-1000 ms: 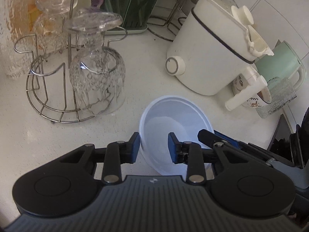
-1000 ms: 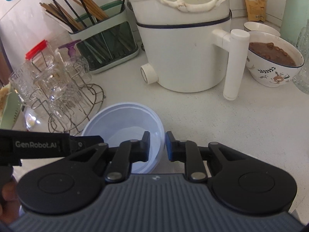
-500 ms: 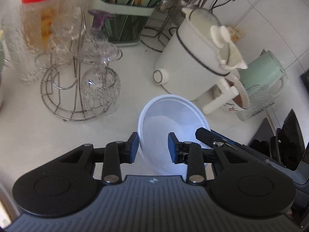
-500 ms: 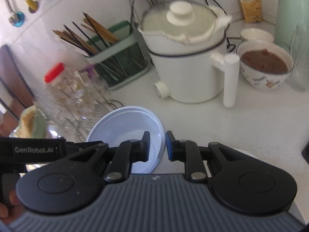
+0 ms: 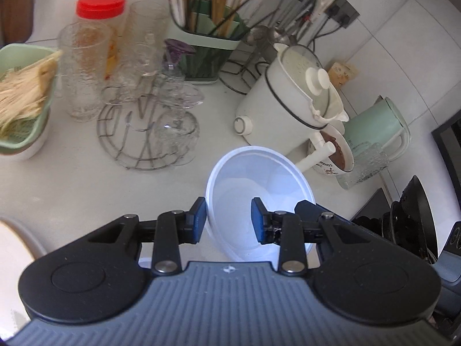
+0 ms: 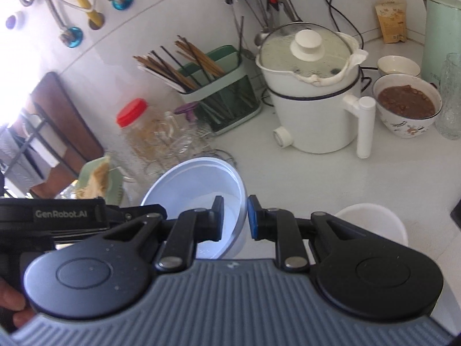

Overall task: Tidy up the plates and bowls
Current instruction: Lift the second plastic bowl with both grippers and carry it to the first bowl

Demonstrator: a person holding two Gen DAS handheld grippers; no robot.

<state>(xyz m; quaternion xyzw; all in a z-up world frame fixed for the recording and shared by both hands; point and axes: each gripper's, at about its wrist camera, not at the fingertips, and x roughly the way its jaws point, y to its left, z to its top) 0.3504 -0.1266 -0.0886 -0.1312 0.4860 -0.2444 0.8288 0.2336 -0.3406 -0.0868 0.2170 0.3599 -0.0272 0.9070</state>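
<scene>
Task looks early/mid. One white plastic bowl (image 5: 256,184) is off the bench (image 5: 72,190), held in the air between both grippers over the mid bench; it has no stack or spot yet. Left to do, as a judgement: set this bowl with the others. A white bowl (image 6: 374,219) sits on the bench below the right gripper, near the front edge, and could be the stack target. Another pale rim (image 5: 14,248) shows at the front-left edge in the left wrist view; can't tell if it's a plate or a bowl. A floral bowl w/ brown food (image 6: 406,106) and a small white bowl (image 6: 399,66) sit by the white cooker pot (image 6: 314,109) toward the back-right corner; prob not part of the job, not sure.

Left gripper (image 5: 229,220): fingers narrow, straddling the bowl's near-left rim, one finger outside the wall and one inside. Reads as pinching the bowl wall, though contact of the inner pad isn't crisp.

Right gripper (image 6: 233,217): fingers nearly together, clamped on the bowl's right rim, wall between the pads.

The bowl is tilted, mouth up toward the cams. The glass rack (image 5: 149,132) is beyond it toward the back-left; the cooker pot is back-right, well apart.
</scene>
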